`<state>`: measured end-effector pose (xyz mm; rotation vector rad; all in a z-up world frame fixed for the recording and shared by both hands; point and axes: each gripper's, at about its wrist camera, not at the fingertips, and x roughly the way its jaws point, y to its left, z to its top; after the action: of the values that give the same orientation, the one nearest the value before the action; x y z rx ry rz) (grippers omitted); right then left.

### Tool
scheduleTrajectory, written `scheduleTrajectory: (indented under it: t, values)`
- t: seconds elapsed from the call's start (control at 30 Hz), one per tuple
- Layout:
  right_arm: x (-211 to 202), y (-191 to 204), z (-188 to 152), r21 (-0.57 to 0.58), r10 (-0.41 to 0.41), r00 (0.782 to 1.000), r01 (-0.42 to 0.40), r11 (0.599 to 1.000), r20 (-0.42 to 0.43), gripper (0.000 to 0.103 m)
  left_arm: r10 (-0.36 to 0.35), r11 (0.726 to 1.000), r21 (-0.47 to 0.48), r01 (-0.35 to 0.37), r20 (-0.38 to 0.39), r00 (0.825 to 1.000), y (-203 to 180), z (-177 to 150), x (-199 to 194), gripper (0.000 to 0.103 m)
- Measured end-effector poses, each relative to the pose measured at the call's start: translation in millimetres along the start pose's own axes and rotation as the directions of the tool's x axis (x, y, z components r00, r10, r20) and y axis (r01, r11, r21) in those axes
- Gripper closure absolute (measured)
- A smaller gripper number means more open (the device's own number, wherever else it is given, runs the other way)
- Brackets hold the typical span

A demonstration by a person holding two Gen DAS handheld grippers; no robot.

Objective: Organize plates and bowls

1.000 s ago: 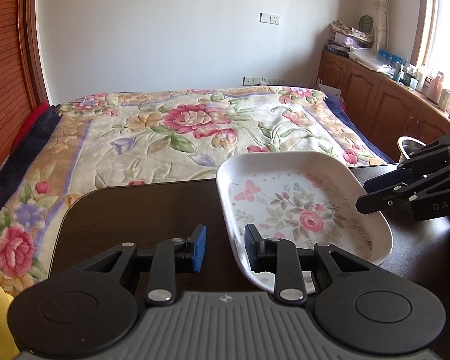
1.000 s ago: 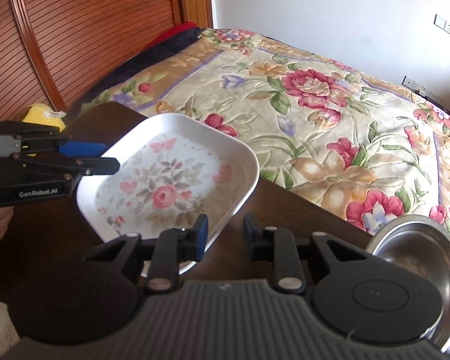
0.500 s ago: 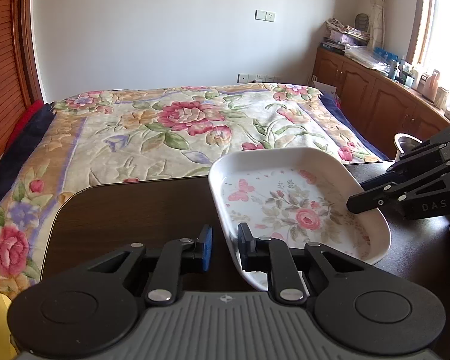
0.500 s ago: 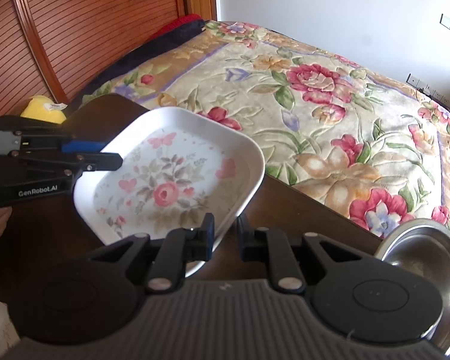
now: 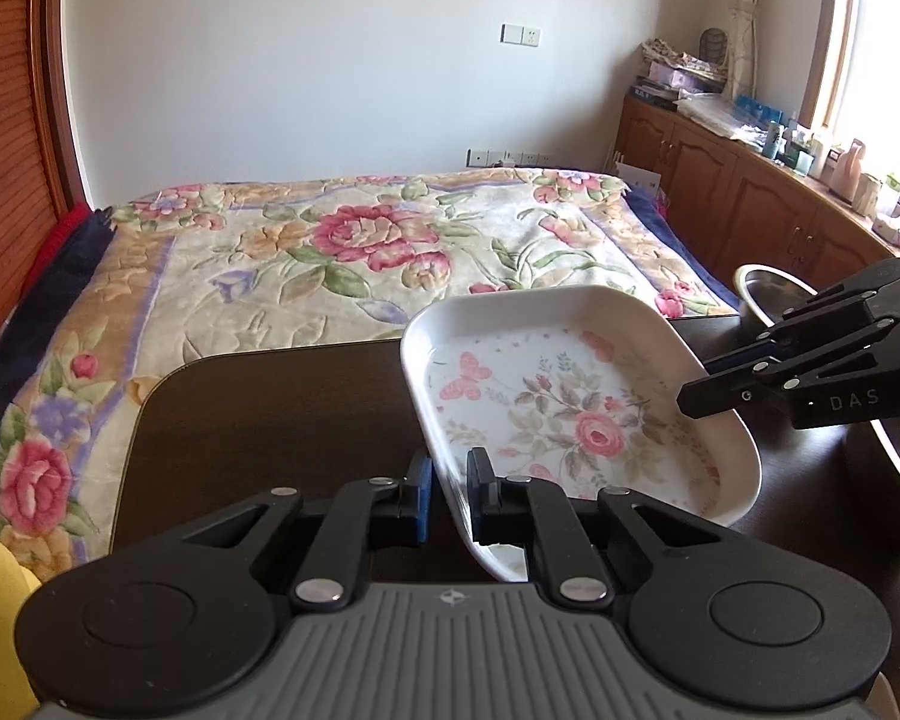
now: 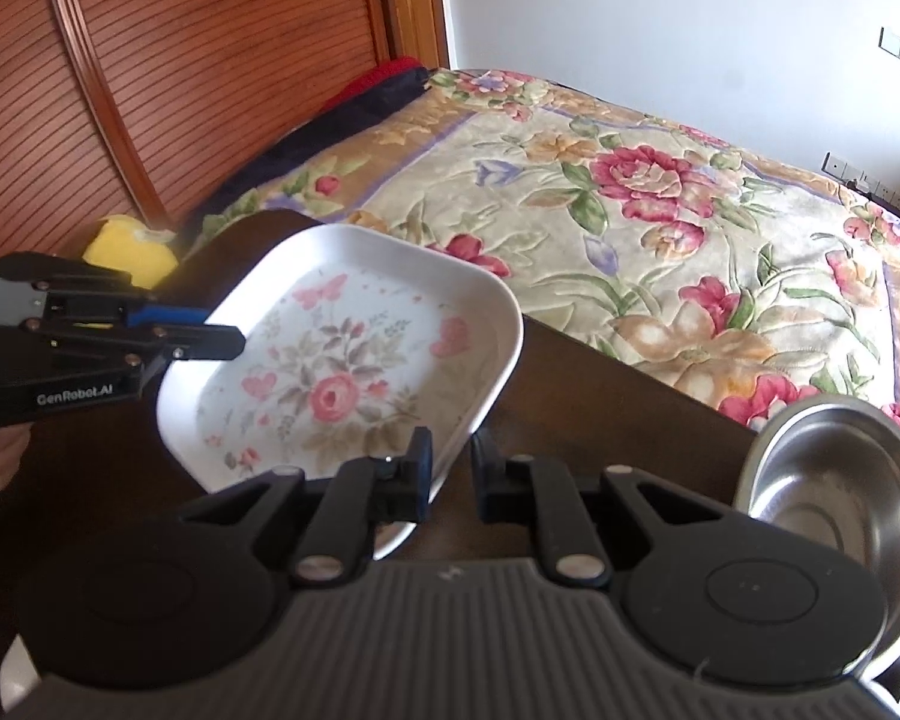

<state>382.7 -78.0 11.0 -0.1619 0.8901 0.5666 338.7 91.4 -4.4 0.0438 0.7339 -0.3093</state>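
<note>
dark table (image 5: 258, 408); both grippers (image 5: 449, 498) (image 6: 452, 480) clamp floral plate (image 5: 570, 408); steel bowl (image 6: 834, 480) clearest right view.

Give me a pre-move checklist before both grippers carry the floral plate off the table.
1. Left gripper on the rim of the floral plate: ok, fingers straddle the near edge, close on it.
2. Right gripper on the opposite rim: ok, plate edge sits between its fingers.
3. Firm clamp on both sides: cannot tell.
4. Plate level: not ok, tilted, and it looks raised off the dark table.
5. Plate holds nothing loose: ok.
6. Steel bowl out of the way: ok, apart from the plate at the right end of the table.
</note>
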Motion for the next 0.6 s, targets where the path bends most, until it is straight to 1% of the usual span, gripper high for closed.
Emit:
scheduleTrajectory:
  t: [0.17, 0.6]
  values:
    - [-19, 7, -7, 0.003, 0.004, 0.999, -0.004, 1.0, 0.031, 0.088, 0.011, 1.0, 0.014, -0.012, 0.019, 1.0, -13, -4, -22, 0.09]
    - [-60, 25, -42, 0.015, -0.003, 0.997, 0.002, 1.0, 0.078, 0.088, 0.019, 0.998, 0.056, -0.02, 0.029, 0.999, -48, -29, -67, 0.09]
